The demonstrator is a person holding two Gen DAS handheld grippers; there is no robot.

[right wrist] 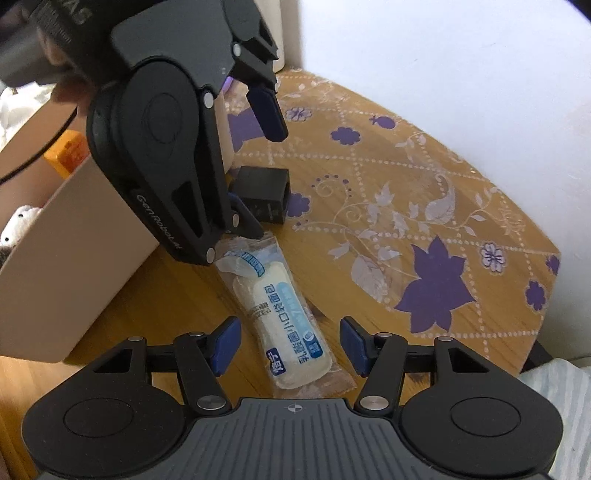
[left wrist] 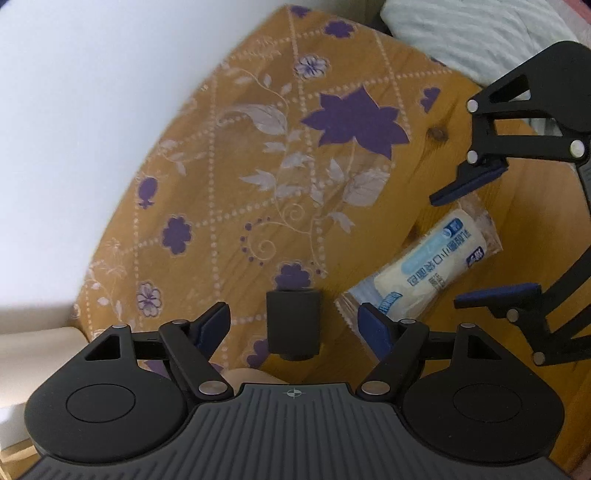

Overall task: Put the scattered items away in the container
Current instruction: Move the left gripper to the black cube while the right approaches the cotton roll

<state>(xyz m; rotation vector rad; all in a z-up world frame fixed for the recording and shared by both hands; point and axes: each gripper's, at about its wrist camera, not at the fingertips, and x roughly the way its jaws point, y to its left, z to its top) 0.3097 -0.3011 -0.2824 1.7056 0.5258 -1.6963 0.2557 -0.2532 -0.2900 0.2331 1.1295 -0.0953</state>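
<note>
A small black box (left wrist: 293, 323) lies on the flowered cloth between my left gripper's (left wrist: 295, 325) open fingers; it also shows in the right wrist view (right wrist: 264, 197). A wrapped white bread packet with blue print (right wrist: 286, 321) lies on the wooden table, its near end between my right gripper's (right wrist: 290, 345) open fingers; in the left wrist view it (left wrist: 424, 266) lies right of the black box. The beige container (right wrist: 74, 266) stands at the left in the right wrist view. The left gripper (right wrist: 255, 162) hovers over the black box there. The right gripper (left wrist: 476, 243) straddles the packet in the left wrist view.
The orange cloth with purple flowers (left wrist: 277, 147) covers most of the round table against a white wall (right wrist: 461, 74). The container holds an orange item (right wrist: 68, 151) and a white plush thing (right wrist: 18, 221). A striped pale fabric (left wrist: 472, 33) lies beyond the table edge.
</note>
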